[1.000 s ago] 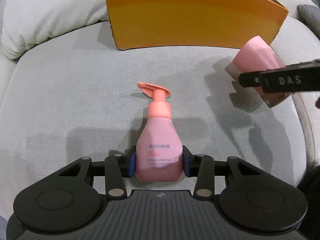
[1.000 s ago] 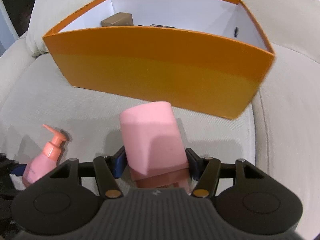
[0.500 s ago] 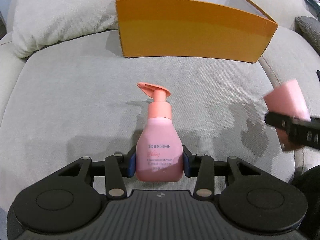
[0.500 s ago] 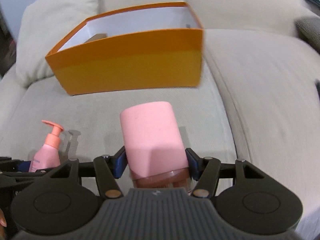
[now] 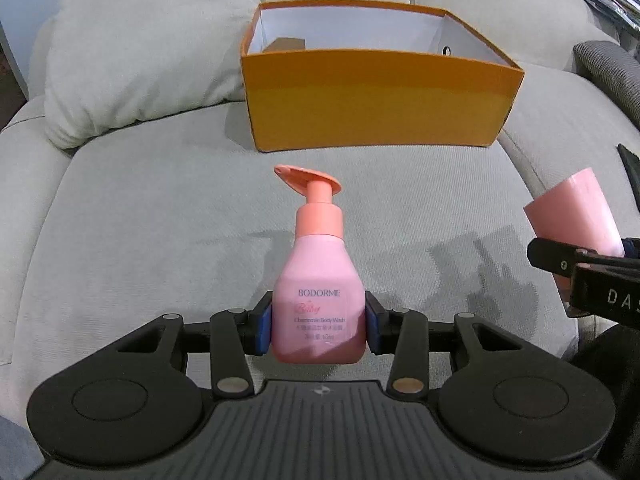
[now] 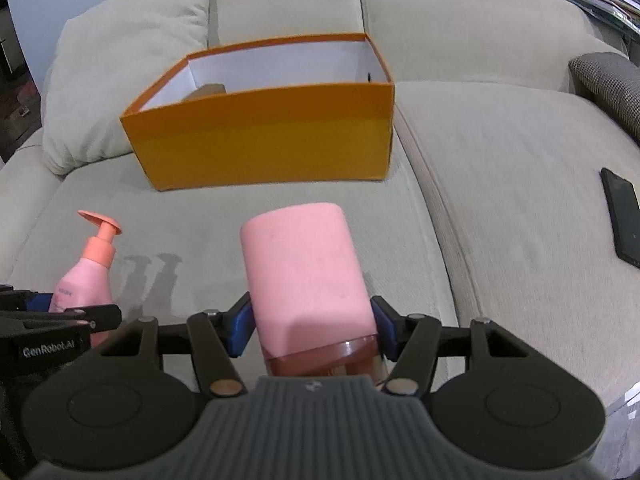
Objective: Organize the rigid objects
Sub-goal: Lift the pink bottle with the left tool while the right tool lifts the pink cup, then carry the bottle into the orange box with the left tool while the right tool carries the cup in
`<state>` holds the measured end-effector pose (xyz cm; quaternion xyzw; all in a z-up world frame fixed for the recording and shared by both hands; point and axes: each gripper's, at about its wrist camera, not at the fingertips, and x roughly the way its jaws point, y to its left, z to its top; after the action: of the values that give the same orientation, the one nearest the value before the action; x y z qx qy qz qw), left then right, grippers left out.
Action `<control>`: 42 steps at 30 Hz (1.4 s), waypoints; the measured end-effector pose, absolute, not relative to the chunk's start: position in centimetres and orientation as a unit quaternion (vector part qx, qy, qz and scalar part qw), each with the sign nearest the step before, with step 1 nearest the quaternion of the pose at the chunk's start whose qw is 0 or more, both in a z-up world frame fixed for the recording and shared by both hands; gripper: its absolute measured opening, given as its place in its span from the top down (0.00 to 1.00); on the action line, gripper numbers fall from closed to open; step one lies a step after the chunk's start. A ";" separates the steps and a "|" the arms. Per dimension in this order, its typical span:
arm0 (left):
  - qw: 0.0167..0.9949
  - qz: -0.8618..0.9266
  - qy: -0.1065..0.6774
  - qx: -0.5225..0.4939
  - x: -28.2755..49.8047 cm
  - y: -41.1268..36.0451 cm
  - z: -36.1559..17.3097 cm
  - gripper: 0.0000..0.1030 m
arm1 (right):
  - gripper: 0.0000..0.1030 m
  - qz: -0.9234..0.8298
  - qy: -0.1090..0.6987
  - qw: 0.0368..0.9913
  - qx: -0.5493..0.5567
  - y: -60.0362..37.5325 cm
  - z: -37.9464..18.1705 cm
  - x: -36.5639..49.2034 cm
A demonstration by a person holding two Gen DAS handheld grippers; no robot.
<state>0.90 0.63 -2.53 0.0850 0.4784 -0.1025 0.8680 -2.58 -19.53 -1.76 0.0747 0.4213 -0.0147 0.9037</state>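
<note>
Pink pump bottle (image 5: 318, 300), label "BODORME", coral pump head: upright, clamped at its lower body between the blue pads of the left gripper (image 5: 318, 326), held above the grey sofa seat (image 5: 160, 220)
Pink container (image 6: 306, 280), rounded-square, clear brownish section at the near end: gripped on both sides by the right gripper (image 6: 312, 330), tilted away from the camera
Orange box (image 5: 372, 100), open top, white inside, a brown item in its left back corner: stands on the seat beyond both items
Pale cushion (image 5: 140, 40): left of box
Black phone (image 6: 622, 216): flat on the right seat
</note>
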 end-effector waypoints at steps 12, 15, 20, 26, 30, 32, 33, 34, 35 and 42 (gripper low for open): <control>0.880 -0.092 0.460 0.073 1.2 1.5 -0.5 0.52 | 0.40 -0.011 0.385 0.919 0.083 -20.1 2.0 -2.9; 0.883 -0.090 0.456 0.068 1.4 1.8 0.0 0.52 | 0.40 -0.006 0.380 0.921 0.086 -20.1 2.7 -2.9; 0.886 -0.095 0.450 0.056 2.0 2.0 1.5 0.52 | 0.40 0.003 0.371 0.925 0.087 -19.9 3.7 -2.3; 0.898 -0.102 0.425 0.053 3.7 1.6 4.5 0.52 | 0.40 0.008 0.352 0.932 0.087 -20.6 6.1 -0.7; 0.903 -0.111 0.412 0.048 5.2 1.1 6.2 0.52 | 0.40 0.005 0.339 0.937 0.087 -21.6 7.3 1.1; 0.905 -0.115 0.406 0.052 6.1 0.6 6.8 0.52 | 0.40 0.006 0.335 0.939 0.083 -22.1 7.7 2.1; 0.906 -0.116 0.403 0.054 6.4 0.3 7.1 0.52 | 0.40 0.007 0.333 0.939 0.081 -22.3 7.9 2.6; 0.907 -0.118 0.400 0.057 6.9 0.0 7.3 0.52 | 0.40 0.008 0.332 0.940 0.079 -22.5 8.0 3.1; 0.907 -0.120 0.399 0.059 7.4 -0.3 7.5 0.52 | 0.40 0.008 0.330 0.941 0.076 -22.7 8.1 3.7; 0.900 -0.141 0.406 0.068 11.4 -2.1 7.8 0.52 | 0.40 0.025 0.341 0.937 0.074 -23.9 8.7 8.3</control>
<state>11.43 -2.15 7.84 0.0677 0.4058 -0.1408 0.9005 8.29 -23.85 8.74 0.0735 0.3409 0.0248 0.9369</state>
